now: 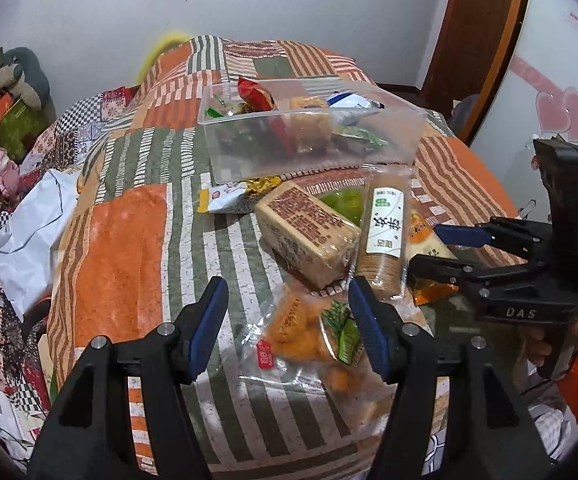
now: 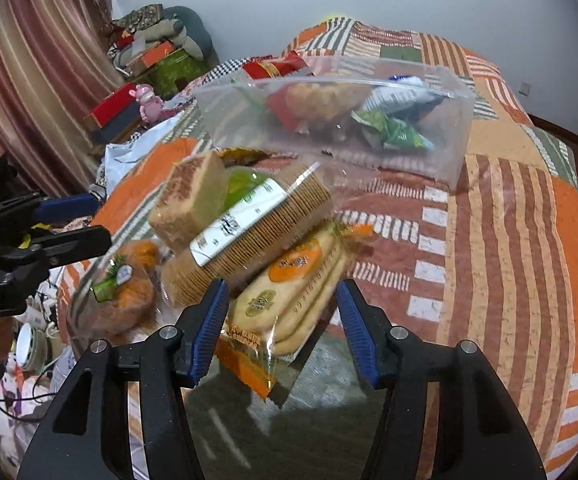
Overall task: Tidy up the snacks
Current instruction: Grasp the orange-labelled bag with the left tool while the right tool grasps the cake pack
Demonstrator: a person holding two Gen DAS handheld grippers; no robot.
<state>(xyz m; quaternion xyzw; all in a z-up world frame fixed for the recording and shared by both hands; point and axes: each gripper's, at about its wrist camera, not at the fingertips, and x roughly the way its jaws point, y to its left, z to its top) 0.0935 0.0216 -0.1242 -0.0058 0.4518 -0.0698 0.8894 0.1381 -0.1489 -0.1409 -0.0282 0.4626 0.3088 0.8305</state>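
Observation:
A clear plastic box [image 1: 313,140] [image 2: 337,128] holding several snacks stands on the patchwork-covered table. In front of it lie loose snacks: a tan block pack [image 1: 305,228] [image 2: 189,204], a cracker sleeve [image 1: 385,232] [image 2: 249,236], a pack of long biscuits [image 2: 301,296] and a bag of orange puffs [image 1: 309,328] [image 2: 125,292]. My left gripper [image 1: 287,320] is open, just above the orange puffs bag. My right gripper [image 2: 281,320] is open over the long biscuit pack; it shows in the left wrist view [image 1: 425,246] beside the cracker sleeve.
A small white snack packet [image 1: 225,198] and a gold wrapper [image 1: 263,184] lie by the box's near wall. White cloth [image 1: 29,232] hangs at the table's left edge. Cluttered shelves, boxes and a pink toy [image 2: 147,100] stand left; a wooden door frame [image 1: 477,40] right.

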